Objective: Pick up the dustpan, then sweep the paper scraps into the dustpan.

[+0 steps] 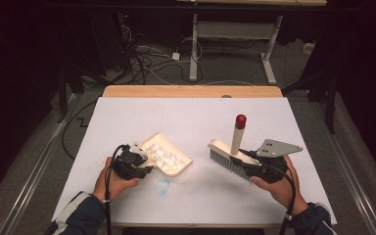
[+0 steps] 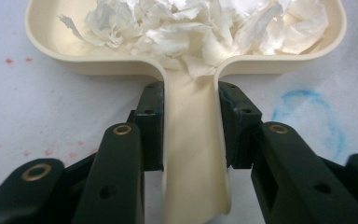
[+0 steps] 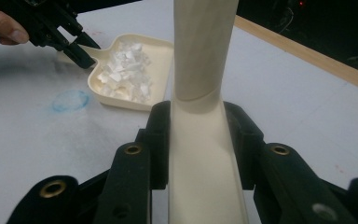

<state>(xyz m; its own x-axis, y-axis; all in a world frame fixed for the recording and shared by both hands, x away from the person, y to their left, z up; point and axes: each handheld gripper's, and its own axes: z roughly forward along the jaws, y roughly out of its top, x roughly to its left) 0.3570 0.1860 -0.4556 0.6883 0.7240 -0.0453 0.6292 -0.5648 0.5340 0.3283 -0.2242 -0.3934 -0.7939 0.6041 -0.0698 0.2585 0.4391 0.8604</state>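
Cream dustpan (image 1: 169, 154) heaped with torn white paper scraps (image 1: 162, 155), left of centre on the white table (image 1: 196, 117), handle clamped in left claw (image 2: 190, 122). Cream brush (image 1: 226, 152), red-capped handle upright, right of centre, gripped tight by right claw (image 3: 198, 140). Seen close in left gripper view: blue smudge (image 2: 310, 119), red specks.

The dustpan (image 1: 176, 155) is cream, heaped with white shredded paper (image 2: 200, 25). The brush (image 1: 227, 152) has a cream body and handle, grey bristles and a red cap (image 1: 240, 120). Both grippers are black with brass-coloured rivets. The white table cover (image 1: 191, 117) bears a smudged blue ring (image 2: 310, 116) and scattered red specks; the sleeves (image 1: 78, 215) are navy with a white stripe.
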